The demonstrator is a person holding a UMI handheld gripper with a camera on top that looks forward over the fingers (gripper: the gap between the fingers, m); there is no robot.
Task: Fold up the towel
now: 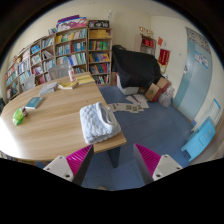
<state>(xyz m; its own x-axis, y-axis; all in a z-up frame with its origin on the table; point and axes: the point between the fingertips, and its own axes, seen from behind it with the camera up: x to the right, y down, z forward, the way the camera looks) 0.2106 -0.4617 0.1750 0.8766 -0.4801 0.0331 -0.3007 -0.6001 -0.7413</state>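
A folded grey-white towel (pixel 98 122) lies on the near right end of a wooden table (pixel 55 110). My gripper (pixel 113 160) hangs in the air in front of the table's edge, a little below and to the right of the towel. Its two fingers with magenta pads (pixel 78 157) stand wide apart with nothing between them but the blue-grey floor. The towel lies beyond the fingers and is not touched.
A green object (pixel 19 116) and a blue book (pixel 34 102) lie on the table's left part. Bookshelves (pixel 70 50) line the back wall. A dark seat (pixel 130 70) and papers (pixel 128 104) are on the floor. A blue chair (pixel 200 138) stands at the right.
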